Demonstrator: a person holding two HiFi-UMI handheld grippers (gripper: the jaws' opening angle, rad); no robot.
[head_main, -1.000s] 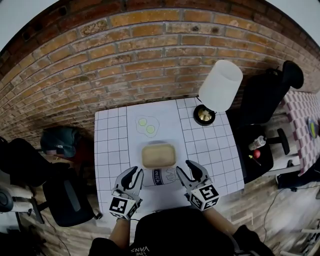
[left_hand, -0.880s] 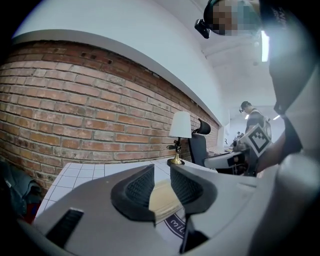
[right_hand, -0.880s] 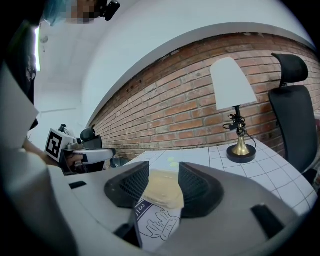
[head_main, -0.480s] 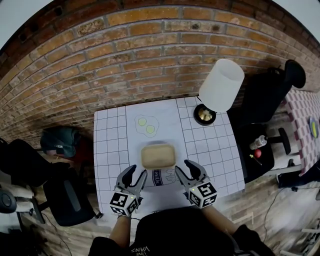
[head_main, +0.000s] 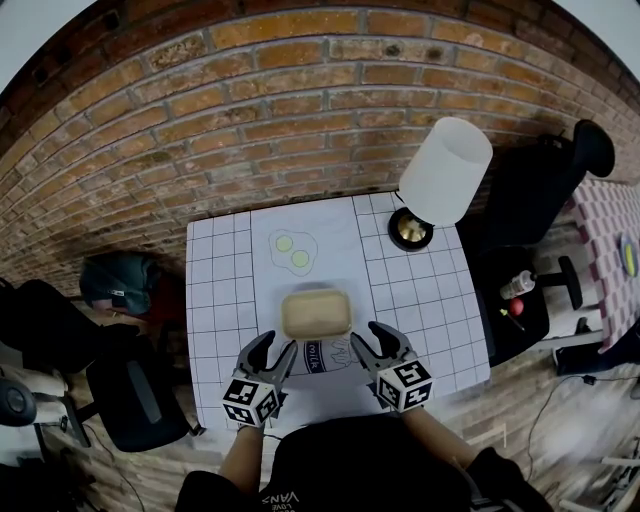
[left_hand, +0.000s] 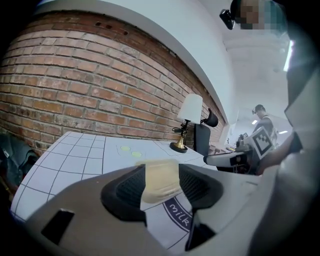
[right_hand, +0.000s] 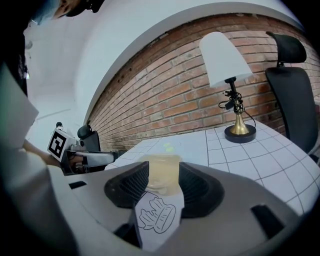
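Tan tub (head_main: 317, 312) sits near the middle of the table (head_main: 215, 300), on the white printed sheet, with the two-egg drawing (head_main: 293, 250) beyond it and the "milk" print (head_main: 315, 357) on my side of it. I hold my left gripper (head_main: 277, 345) and my right gripper (head_main: 367, 336) just short of its near edge, one toward each near corner and both angled inward. I judge that angle is why the tub lines up in the gap of each one. Both have their jaws apart, about as wide as the tub looks between them, and neither grips anything. From above, the tips appear close to the tub but not touching. The head view gives the layout: the tub's open top and rounded rectangle shape, the lamp (head_main: 440, 175) at the far right corner, and a dark bag (head_main: 118, 283) on the floor to the left. It does not show how the tub sits against the jaws. The left gripper view does, with the tub (left_hand: 160, 177) seen side-on and pale above the "milk" lettering. In the right gripper view, the tub (right_hand: 162, 172) stands over an outline sketch (right_hand: 156, 217) that is hard to read from above.
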